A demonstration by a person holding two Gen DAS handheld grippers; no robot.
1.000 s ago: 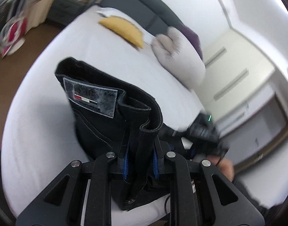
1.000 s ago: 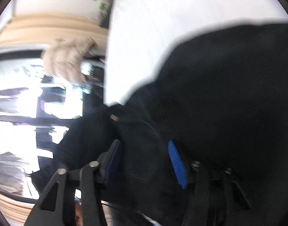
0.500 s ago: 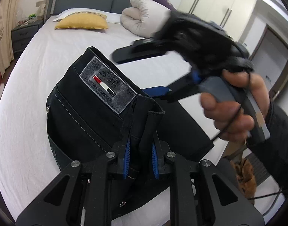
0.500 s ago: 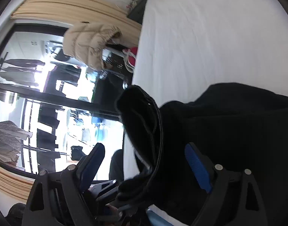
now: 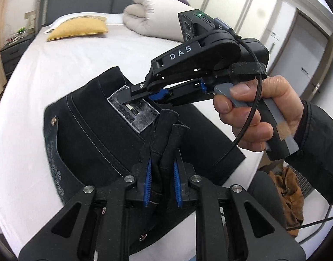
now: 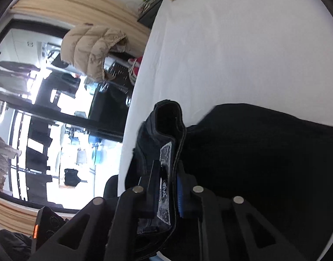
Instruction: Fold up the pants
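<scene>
Black jeans [image 5: 90, 134] lie bunched on the white bed [image 5: 101, 54], with a grey label patch [image 5: 133, 113] on the waistband. My left gripper [image 5: 162, 187] is shut on a raised fold of the waistband, its blue pads [image 5: 147, 184] pressing both sides. In the same view a hand [image 5: 249, 113] holds my right gripper [image 5: 131, 94] over the patch. In the right wrist view the right gripper [image 6: 167, 187] has its jaws closing on the waistband edge [image 6: 166, 152] at the patch, and the cloth is pinched between them. The rest of the jeans [image 6: 253, 152] spread to the right.
A yellow pillow [image 5: 79, 29] and a rolled pale duvet [image 5: 155, 19] lie at the head of the bed. Wardrobe doors [image 5: 242, 10] stand at the right, brown cloth [image 5: 290, 191] on the floor. A beige jacket [image 6: 90, 47] hangs by the window, past the bed's edge.
The right gripper's jaws stood wide around the waistband and have now closed on it at the patch. The left gripper kept its hold while it moved and rolled.
</scene>
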